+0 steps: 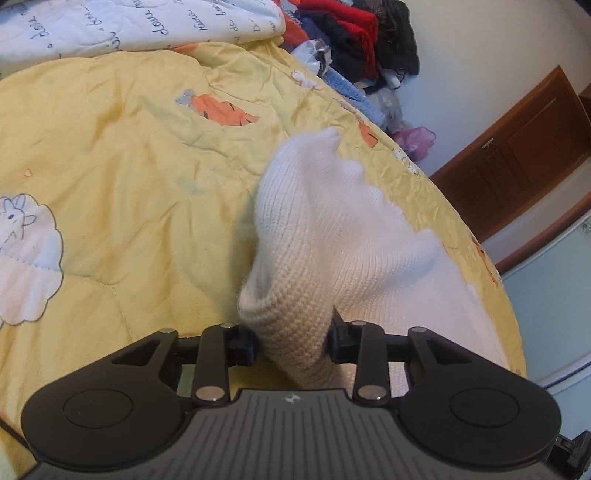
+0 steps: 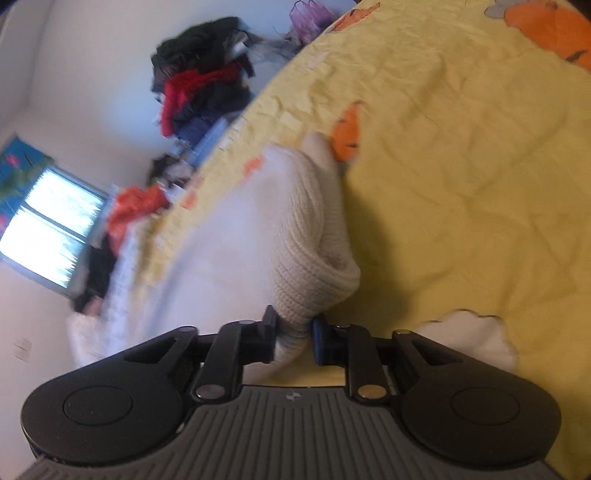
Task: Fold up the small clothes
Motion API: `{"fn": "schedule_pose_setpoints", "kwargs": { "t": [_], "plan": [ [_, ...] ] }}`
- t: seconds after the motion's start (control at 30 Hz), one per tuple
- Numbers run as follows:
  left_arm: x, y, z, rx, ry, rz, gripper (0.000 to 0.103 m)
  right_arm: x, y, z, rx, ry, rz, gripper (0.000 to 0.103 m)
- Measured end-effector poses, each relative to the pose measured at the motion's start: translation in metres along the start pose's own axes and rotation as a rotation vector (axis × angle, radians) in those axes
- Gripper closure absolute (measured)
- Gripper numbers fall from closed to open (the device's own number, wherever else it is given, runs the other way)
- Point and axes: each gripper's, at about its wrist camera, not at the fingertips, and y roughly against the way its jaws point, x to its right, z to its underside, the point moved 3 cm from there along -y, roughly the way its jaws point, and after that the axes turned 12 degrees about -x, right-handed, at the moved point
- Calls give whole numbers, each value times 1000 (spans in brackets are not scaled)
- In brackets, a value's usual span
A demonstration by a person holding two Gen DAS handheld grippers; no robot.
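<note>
Left gripper (image 1: 291, 343) fingers were clamped on one end of the white knit garment (image 1: 325, 229). Right gripper (image 2: 293, 338) fingers pinched another part, garment (image 2: 306, 229) raised over the yellow quilt (image 1: 129, 166).

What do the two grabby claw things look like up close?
Both look alike. The left gripper and the right gripper are black, with two rounded wing-shaped sides, silver bolts on the linkage bars, and a grey ribbed plate in the middle bearing a small white logo.

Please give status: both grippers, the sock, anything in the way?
Left gripper shut on sock. Right gripper shut on sock too. Sock lifted over yellow quilt. Nothing in the way; clothes pile off at far edge.
</note>
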Motion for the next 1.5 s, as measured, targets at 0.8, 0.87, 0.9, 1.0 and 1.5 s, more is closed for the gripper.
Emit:
{"fn": "schedule_pose_setpoints", "kwargs": {
  "t": [0.8, 0.87, 0.9, 1.0, 1.5],
  "plan": [
    [83, -104, -160, -19, -452, -401, 20, -93, -131, -198, -77, 485, 248, 34],
    [79, -121, -162, -73, -454, -414, 37, -93, -145, -198, -125, 495, 253, 35],
    [79, -124, -160, -80, -462, -394, 50, -93, -152, -194, -142, 516, 255, 40],
    [88, -117, -157, -8, -519, -388, 90, -95, -159, -188, -152, 568, 252, 89],
    [83, -121, -154, 123, -511, -550, 87, -80, -155, -192, -34, 534, 303, 79]
  ]
}}
